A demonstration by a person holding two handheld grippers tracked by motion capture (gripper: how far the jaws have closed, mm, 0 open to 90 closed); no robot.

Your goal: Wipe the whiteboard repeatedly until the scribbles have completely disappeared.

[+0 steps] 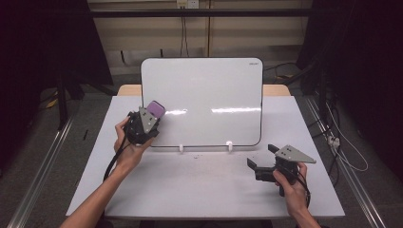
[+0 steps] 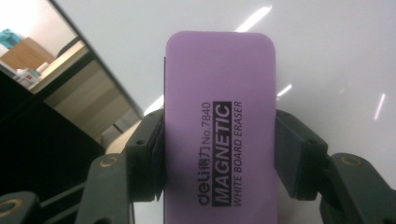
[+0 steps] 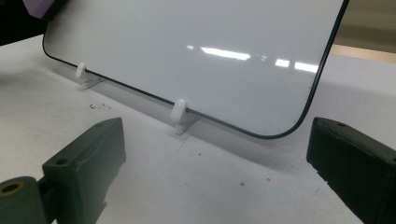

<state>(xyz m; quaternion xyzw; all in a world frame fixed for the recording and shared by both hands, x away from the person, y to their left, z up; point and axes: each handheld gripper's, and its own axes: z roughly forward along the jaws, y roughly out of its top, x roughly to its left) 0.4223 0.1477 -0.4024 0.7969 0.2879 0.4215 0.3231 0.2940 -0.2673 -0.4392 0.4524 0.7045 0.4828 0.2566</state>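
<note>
Against the whiteboard, near its left edge, the left gripper clamps a purple eraser between its jaws; the right gripper rests wide open on the table, holding nothing.

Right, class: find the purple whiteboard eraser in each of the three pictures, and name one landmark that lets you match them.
High view: the purple eraser sits left of centre, clamped in the left gripper against the whiteboard's left edge.
Left gripper view: it fills the centre, label facing the camera, between the black jaws.
Right gripper view: a purple corner at top left.
Shared landmark: the whiteboard.
</note>
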